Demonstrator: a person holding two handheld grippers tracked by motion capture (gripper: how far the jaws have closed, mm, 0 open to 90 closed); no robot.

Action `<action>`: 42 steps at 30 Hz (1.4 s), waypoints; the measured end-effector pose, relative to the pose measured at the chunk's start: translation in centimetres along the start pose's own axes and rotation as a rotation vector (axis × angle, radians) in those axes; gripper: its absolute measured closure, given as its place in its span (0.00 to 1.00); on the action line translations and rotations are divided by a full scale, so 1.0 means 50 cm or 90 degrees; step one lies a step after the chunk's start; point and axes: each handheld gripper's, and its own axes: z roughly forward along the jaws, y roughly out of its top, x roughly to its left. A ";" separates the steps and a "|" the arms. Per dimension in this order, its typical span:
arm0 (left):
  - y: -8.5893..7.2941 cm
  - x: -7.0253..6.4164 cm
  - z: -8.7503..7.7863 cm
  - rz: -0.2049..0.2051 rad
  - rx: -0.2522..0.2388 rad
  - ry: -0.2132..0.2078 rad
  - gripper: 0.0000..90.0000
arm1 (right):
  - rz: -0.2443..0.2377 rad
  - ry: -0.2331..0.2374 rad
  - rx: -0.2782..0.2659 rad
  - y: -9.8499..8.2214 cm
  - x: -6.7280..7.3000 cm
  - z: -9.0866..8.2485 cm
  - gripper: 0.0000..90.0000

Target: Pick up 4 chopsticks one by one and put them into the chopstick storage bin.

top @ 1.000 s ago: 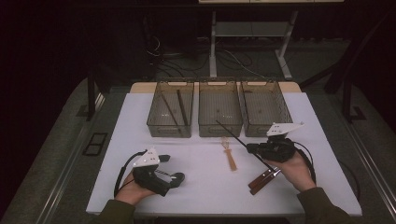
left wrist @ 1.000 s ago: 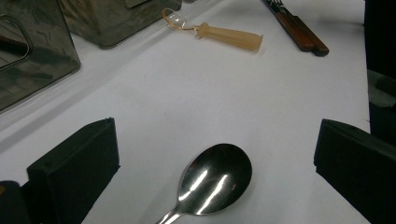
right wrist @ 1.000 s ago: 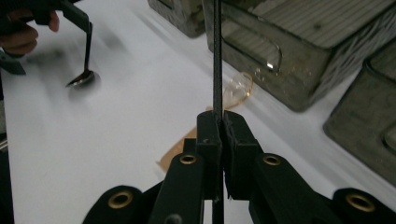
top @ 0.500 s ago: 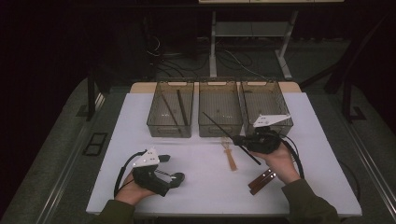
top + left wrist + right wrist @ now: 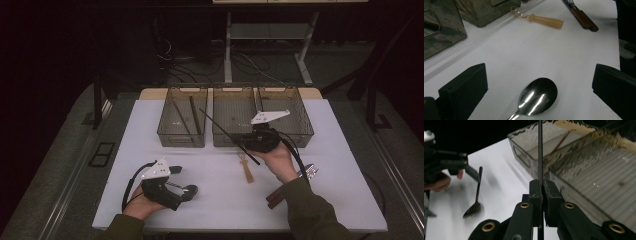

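The right tool [image 5: 250,141] is clamped on a thin black chopstick [image 5: 227,134], jaws nearly together with the stick pinched between the pads, as the right gripper view shows. The stick juts out both sides of the tool, its long end reaching up and left over the near wall between the left bin [image 5: 182,123] and the middle bin [image 5: 235,120]. It is held clear of the tabletop [image 5: 220,195], not yet inside any bin.

Beyond the tool's tip, the left bin already holds two dark sticks [image 5: 192,115], so this one most likely belongs there too. The right bin [image 5: 292,117] sits just behind the tool.

Nearer the person than the right tool lie a tan-handled peeler [image 5: 245,169] and, off to its right beside the sleeve, a fork with a brown handle [image 5: 290,186].

The left tool [image 5: 182,181] rests low on the tabletop, jaws wide apart, with a steel spoon [image 5: 537,96] lying between them, untouched by either pad.

Judging by this layout, sorting is partly done: some sticks are binned, one chopstick is in transit, and the spoon, peeler and fork remain to be put away.
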 end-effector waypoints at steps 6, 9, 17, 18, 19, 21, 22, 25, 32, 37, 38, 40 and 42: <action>0.000 0.000 -0.001 0.001 -0.001 -0.001 0.00 | 0.003 -0.008 -0.009 0.035 -0.002 0.030 0.95; 0.000 -0.001 -0.001 -0.001 -0.003 -0.003 0.00 | 0.005 -0.015 -0.019 0.053 -0.006 0.046 0.95; 0.001 0.000 -0.001 -0.001 -0.004 -0.004 0.00 | 0.006 -0.036 -0.023 0.100 -0.010 0.089 0.95; 0.001 0.000 -0.002 -0.001 -0.003 -0.004 0.00 | 0.009 -0.039 -0.024 0.105 -0.009 0.094 0.95; 0.001 0.000 -0.002 0.000 -0.003 -0.004 0.00 | 0.009 -0.041 -0.025 0.111 -0.009 0.100 0.95; 0.001 -0.001 -0.002 -0.001 -0.002 -0.004 0.00 | 0.011 -0.046 -0.027 0.122 -0.009 0.111 0.95; 0.001 -0.001 -0.001 -0.002 -0.005 -0.003 0.00 | 0.011 -0.047 -0.030 0.127 -0.009 0.116 0.95; 0.001 0.000 -0.001 0.001 -0.004 -0.005 0.00 | 0.012 -0.047 -0.035 0.144 -0.009 0.134 0.95; 0.002 0.000 -0.002 0.000 -0.007 -0.007 0.00 | 0.006 -0.053 -0.032 0.181 -0.001 0.183 0.95; 0.002 -0.001 -0.003 0.003 -0.007 -0.009 0.00 | 0.004 -0.057 -0.030 0.204 0.005 0.221 0.95; 0.003 0.000 -0.003 0.006 -0.008 -0.009 0.00 | 0.005 -0.058 -0.030 0.207 0.006 0.230 0.95; 0.003 0.000 -0.004 0.005 -0.009 -0.010 0.00 | 0.003 -0.059 -0.026 0.214 0.008 0.246 0.95; 0.003 0.000 -0.004 0.002 -0.011 -0.011 0.00 | 0.004 -0.062 -0.024 0.220 0.009 0.263 0.95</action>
